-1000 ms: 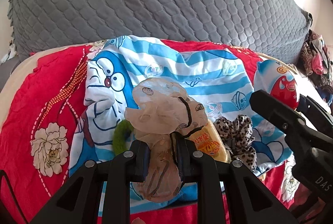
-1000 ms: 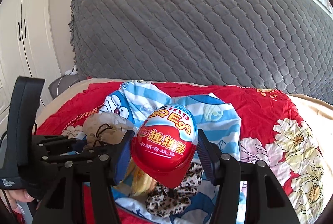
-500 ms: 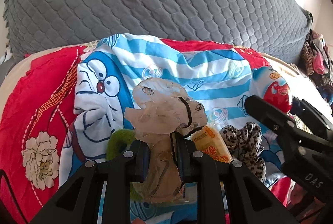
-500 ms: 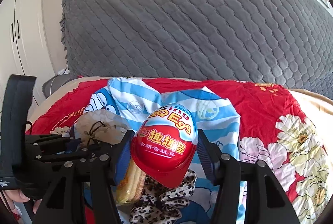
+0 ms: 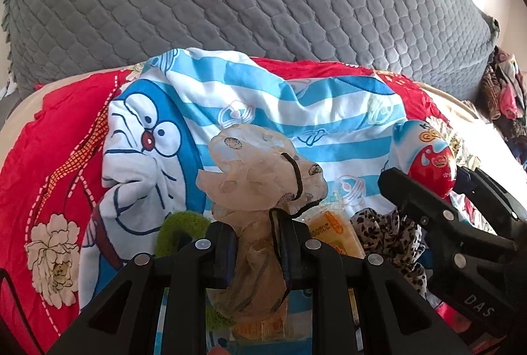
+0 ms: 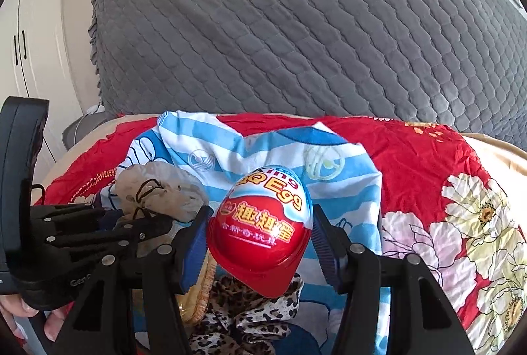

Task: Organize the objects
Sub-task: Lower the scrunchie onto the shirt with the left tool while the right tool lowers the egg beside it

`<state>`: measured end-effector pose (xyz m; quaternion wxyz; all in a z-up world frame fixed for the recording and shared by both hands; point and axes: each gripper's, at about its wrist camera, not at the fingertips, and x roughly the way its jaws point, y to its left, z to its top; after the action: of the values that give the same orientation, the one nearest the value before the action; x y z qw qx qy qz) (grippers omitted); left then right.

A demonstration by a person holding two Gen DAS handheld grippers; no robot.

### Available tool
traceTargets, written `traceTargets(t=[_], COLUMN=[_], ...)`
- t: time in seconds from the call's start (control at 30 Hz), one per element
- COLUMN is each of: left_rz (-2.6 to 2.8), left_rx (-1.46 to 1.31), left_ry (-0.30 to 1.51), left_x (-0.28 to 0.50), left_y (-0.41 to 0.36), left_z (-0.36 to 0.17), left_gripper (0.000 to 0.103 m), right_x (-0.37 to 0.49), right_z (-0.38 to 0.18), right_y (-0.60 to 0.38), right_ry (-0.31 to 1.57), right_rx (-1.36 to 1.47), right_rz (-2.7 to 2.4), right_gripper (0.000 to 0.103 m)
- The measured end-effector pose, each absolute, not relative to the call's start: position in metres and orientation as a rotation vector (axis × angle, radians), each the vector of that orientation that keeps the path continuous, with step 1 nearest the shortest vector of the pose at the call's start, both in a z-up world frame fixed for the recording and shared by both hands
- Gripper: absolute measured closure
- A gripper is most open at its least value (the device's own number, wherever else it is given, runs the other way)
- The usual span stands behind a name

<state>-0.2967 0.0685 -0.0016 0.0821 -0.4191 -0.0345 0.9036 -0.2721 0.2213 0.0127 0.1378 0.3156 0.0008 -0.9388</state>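
Note:
My left gripper [image 5: 255, 244] is shut on a sheer beige scrunchie [image 5: 260, 170] with a black elastic loop, held above a blue-and-white striped cartoon cloth [image 5: 257, 98]. My right gripper [image 6: 258, 238] is shut on a red, white and blue toy egg [image 6: 263, 229], which also shows at the right of the left wrist view as the egg [image 5: 428, 154]. On the cloth below lie a leopard-print scrunchie [image 6: 243, 315], a yellow snack packet [image 5: 332, 233] and a green fuzzy ring [image 5: 174, 226]. The beige scrunchie [image 6: 158, 190] and left gripper [image 6: 131, 223] appear left in the right wrist view.
A red floral bedspread [image 6: 428, 177] covers the bed under the cloth. A grey quilted headboard cover [image 6: 296, 25] rises behind. White cupboard doors [image 6: 19, 58] stand at the left. A pile of clothes [image 5: 504, 91] sits at the far right. A person's fingers [image 6: 19, 318] hold the left gripper.
Both grippers have sunk and moved closer over the striped cloth, each keeping its object. The cloth and the items on it look larger and nearer.

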Motion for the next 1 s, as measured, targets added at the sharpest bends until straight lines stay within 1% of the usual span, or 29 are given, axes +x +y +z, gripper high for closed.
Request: traceTargets(t=[1.0], left_rz=[2.693], left_rx=[-1.267], left_ry=[-0.055], left_x=[-0.301], left_y=[0.081], left_z=[-0.011], left_gripper=[0.082], right_x=[-0.286], right_z=[-0.014], right_y=[0.220], right_ry=[0.060], right_rx=[1.073], right_rz=[-2.729], right_gripper=[0.045])
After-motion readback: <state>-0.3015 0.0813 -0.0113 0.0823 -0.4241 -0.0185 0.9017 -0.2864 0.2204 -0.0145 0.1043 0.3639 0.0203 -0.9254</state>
